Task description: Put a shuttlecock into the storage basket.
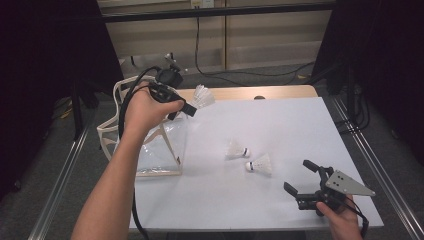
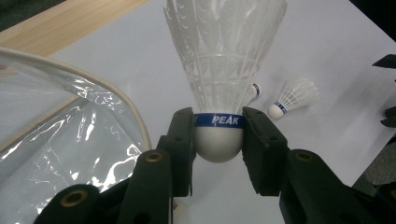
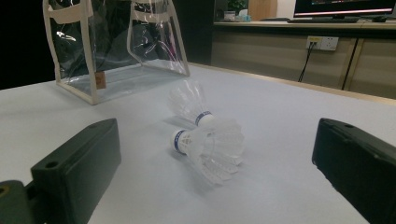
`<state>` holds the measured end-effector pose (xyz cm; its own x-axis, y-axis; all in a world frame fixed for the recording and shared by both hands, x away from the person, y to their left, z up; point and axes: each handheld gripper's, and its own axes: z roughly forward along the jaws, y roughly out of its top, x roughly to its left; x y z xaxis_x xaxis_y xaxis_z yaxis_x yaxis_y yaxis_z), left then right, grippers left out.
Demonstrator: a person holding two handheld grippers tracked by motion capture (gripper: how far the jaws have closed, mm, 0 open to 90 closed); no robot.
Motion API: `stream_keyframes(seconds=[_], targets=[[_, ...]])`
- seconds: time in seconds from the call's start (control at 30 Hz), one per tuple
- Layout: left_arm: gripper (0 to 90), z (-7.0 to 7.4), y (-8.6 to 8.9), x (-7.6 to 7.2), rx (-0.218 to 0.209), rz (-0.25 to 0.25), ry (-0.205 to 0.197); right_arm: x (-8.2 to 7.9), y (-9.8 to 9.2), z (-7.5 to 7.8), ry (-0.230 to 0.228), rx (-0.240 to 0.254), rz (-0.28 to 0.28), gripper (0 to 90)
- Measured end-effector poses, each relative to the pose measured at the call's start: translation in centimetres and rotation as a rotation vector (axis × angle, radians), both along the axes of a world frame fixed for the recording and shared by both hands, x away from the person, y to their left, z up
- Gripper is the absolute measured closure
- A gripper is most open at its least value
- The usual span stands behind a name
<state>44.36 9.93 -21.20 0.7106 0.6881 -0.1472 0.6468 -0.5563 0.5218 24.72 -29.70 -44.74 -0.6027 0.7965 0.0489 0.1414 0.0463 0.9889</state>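
My left gripper (image 1: 190, 103) is raised over the table's back left, shut on the cork base of a white shuttlecock (image 1: 203, 95). In the left gripper view both pads press the cork at its blue band, on the held shuttlecock (image 2: 219, 70), feathers pointing away. A clear plastic bag (image 1: 152, 145) with cream trim stands just below and left of it; its open rim (image 2: 107, 93) shows close by. Two more shuttlecocks (image 1: 236, 149) (image 1: 260, 164) lie mid-table. My right gripper (image 1: 298, 176) rests open near the front right, jaws wide, facing the nearer shuttlecock (image 3: 210, 147) and the farther one (image 3: 189, 105).
The white tabletop (image 1: 280, 120) has a wooden strip (image 1: 280, 92) along its back edge. Metal frame rails run along both sides of the table. Cables trail on the floor behind. The bag (image 3: 116, 46) stands upright at the table's left edge.
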Motion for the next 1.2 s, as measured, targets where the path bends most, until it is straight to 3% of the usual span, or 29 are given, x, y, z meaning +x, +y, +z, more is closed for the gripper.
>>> stream_keyframes(seconds=[1.2], targets=[[65.7, 1.3, 1.7, 0.7, 0.001, 0.065, -0.015, 0.0, 0.0, 0.0, 0.000, 0.000, 0.000, 0.6]])
